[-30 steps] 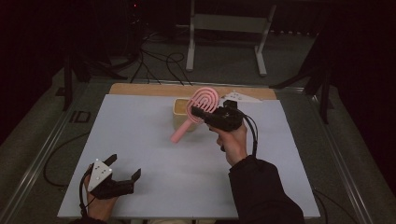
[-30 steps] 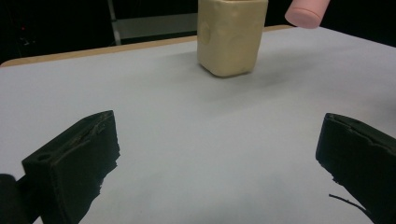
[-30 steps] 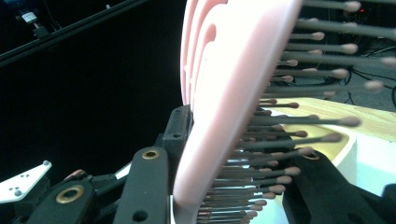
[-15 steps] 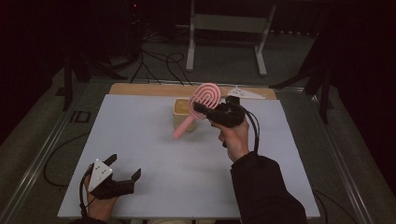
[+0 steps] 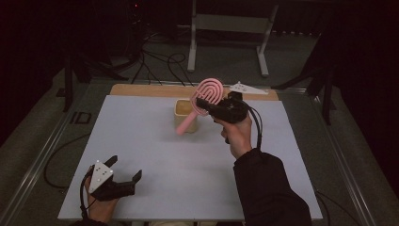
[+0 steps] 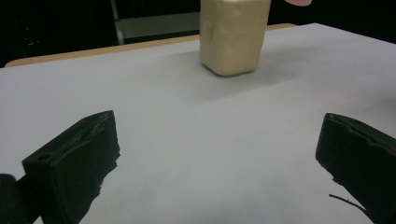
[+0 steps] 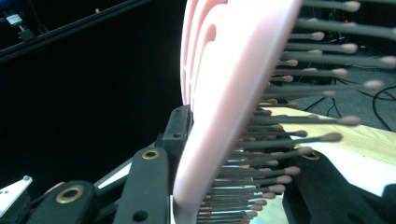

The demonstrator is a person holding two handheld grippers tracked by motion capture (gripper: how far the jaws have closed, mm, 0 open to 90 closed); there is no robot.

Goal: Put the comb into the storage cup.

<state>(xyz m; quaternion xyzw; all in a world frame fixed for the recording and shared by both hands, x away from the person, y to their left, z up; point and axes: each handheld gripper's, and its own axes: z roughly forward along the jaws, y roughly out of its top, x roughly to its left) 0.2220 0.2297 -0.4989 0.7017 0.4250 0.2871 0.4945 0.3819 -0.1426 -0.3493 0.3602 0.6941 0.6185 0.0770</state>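
The right gripper (image 5: pixel 203 104) sits just above the centre of the high view, clamped on a pink brush (image 5: pixel 203 100), jaws on either side of the head where it meets the handle. Up close, in the right gripper view, the brush (image 7: pixel 224 93) fills the middle: a slotted pink back on the left, long bristles with small round tips fanning off to the right. The handle slopes down toward the lower left and its end hangs in front of a cream cup (image 5: pixel 186 115) standing on the white table (image 5: pixel 141 141) near the far edge.

I'd judge the brush light and stiff in the frame, smooth plastic that could twist in the grip; the bristles are springy, so the neck is the sound place to hold it. The cup looks light and tall enough to tip if knocked.

What the cup holds I cannot tell; from the left gripper view its cream wall (image 6: pixel 232 37) hides the inside.

The left gripper (image 5: pixel 126 178), lower left, rests on the table with jaws spread wide, nothing between them.
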